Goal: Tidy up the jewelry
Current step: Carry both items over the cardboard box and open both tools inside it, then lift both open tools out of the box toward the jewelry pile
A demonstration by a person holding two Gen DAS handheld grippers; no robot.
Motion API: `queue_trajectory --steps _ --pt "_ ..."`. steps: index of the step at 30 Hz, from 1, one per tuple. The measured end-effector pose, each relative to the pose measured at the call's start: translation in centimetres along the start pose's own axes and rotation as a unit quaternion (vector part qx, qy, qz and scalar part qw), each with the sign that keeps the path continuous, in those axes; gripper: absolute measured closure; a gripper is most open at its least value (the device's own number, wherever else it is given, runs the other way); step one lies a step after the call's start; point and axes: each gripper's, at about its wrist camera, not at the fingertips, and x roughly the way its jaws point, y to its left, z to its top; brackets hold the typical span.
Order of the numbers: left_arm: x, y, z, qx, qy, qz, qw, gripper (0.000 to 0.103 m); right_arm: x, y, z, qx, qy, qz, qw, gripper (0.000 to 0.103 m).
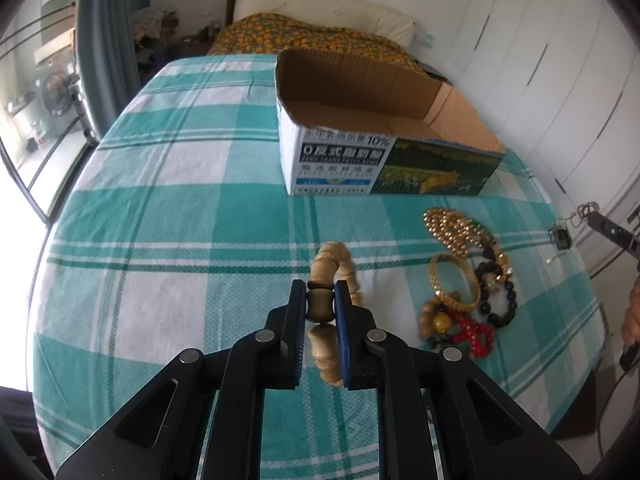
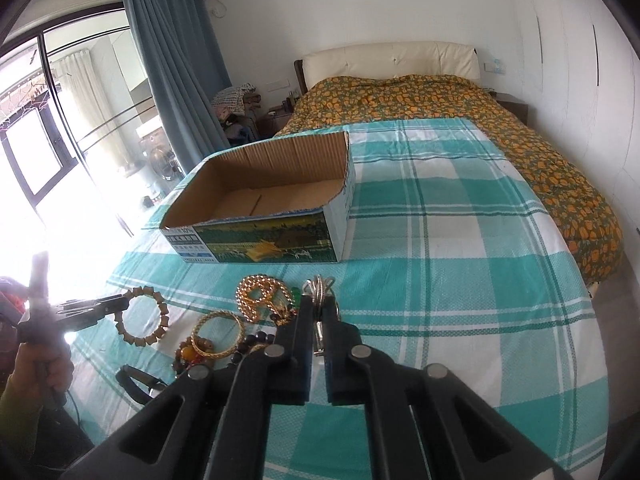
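My left gripper (image 1: 321, 289) is shut on a wooden bead bracelet (image 1: 334, 258) and holds it above the checked cloth; it also shows in the right wrist view (image 2: 144, 316). My right gripper (image 2: 318, 300) is shut on a silver chain (image 2: 319, 294), which hangs with a dark pendant in the left wrist view (image 1: 560, 236). A pile of jewelry (image 1: 466, 276) lies on the cloth: gold bead necklace (image 2: 256, 294), gold bangle (image 2: 218, 338), black and red beads. An open cardboard box (image 1: 384, 136) stands behind it, empty inside, also in the right wrist view (image 2: 264, 208).
The teal and white checked cloth (image 2: 440, 240) covers the table. Behind it stands a bed with an orange flowered cover (image 2: 520, 140). Curtain and glass doors (image 2: 80, 120) are at the left, white wardrobe doors (image 1: 560, 80) at the right. A black cable (image 2: 136, 384) lies near the pile.
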Motion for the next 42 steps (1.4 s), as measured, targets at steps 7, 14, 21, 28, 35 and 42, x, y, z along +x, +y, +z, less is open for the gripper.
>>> queue_trajectory --steps 7,14,21,28,35,42 --pt "-4.0 0.1 4.3 0.005 -0.040 -0.022 0.9989 0.091 -1.2 2.2 3.3 -0.022 -0.017 0.024 0.999 0.099" --pt "-5.6 -0.3 10.1 0.013 -0.073 -0.026 0.9969 0.091 -0.9 4.5 7.6 -0.034 -0.030 0.051 0.998 0.099" --pt "-3.9 -2.2 15.2 0.037 -0.085 -0.020 0.9955 0.091 2.1 6.9 12.2 -0.051 -0.030 0.064 0.996 0.099" --pt "1.4 -3.9 17.3 0.047 -0.061 -0.020 0.9968 0.091 8.3 7.9 15.0 -0.062 0.006 0.051 0.997 0.099" --pt "7.7 -4.6 16.6 0.054 -0.017 -0.014 0.9983 0.089 14.5 7.4 14.6 -0.059 0.055 0.031 0.996 0.098" --pt "7.9 -4.1 14.6 0.053 -0.028 0.009 0.9982 0.030 14.6 6.8 13.3 -0.044 0.038 0.019 0.998 0.068"
